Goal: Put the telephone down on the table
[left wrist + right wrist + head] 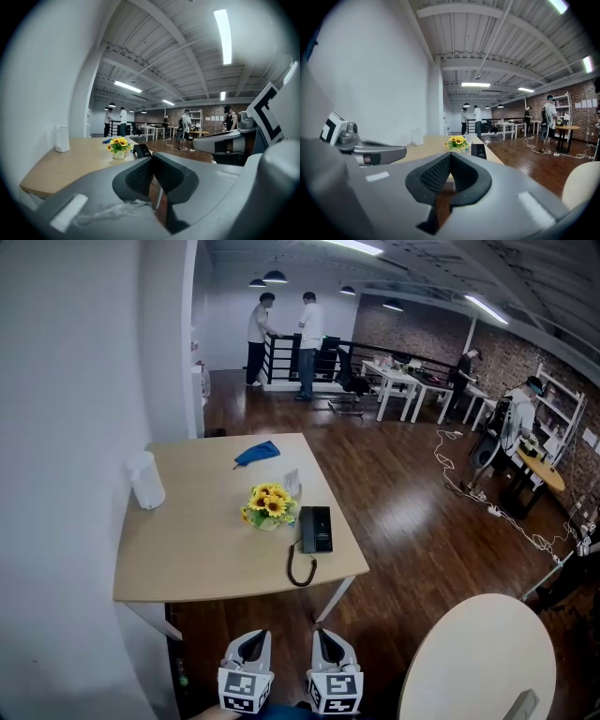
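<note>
The black telephone (pixel 315 529) lies flat near the right front edge of the wooden table (pixel 197 549), handset on its base and coiled cord (pixel 300 570) looping toward the front edge. It also shows small in the left gripper view as the telephone (pixel 141 150) and in the right gripper view as the telephone (pixel 478 151). My left gripper (pixel 255 641) and right gripper (pixel 324 639) hang side by side in front of the table, well short of it. Both are shut with nothing between the jaws: left gripper (pixel 152 160), right gripper (pixel 450 157).
A pot of sunflowers (pixel 268 506) stands just left of the phone. A white cylinder (pixel 145 481) stands at the table's left edge by the wall, and a blue cloth (pixel 257 454) lies at the far side. A round pale table (pixel 478 657) is at my right. People stand far off.
</note>
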The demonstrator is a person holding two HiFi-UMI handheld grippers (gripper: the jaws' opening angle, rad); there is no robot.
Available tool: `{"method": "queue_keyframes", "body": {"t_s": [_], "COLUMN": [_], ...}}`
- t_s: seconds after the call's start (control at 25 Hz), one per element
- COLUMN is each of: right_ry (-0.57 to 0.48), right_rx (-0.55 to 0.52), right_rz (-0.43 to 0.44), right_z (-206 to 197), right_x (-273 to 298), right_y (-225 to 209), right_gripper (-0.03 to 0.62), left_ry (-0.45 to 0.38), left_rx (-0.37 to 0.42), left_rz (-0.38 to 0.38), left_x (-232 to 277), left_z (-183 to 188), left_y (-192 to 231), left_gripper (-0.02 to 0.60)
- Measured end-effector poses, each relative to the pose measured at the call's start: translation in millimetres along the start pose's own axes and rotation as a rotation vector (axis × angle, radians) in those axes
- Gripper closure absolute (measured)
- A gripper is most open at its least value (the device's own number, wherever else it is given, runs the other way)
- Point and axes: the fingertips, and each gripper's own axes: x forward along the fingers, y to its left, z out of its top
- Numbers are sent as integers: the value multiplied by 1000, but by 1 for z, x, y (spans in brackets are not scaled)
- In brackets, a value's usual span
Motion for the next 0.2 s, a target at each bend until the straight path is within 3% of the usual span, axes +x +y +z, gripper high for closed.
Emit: {"method": "queue_keyframes", "body": {"t_s": [0.2], "right_ry": [6], "right_rx": [1], "right_rz": [2], "right_z": [-1], "right_x": [-3], "right_y": [5], "right_gripper": [603], "left_ry": [-7], "left_rx": [-10], "left_rz": [5], "left_x": [-5], "left_z": [1], "left_y": [2], "left_gripper": [568]}}
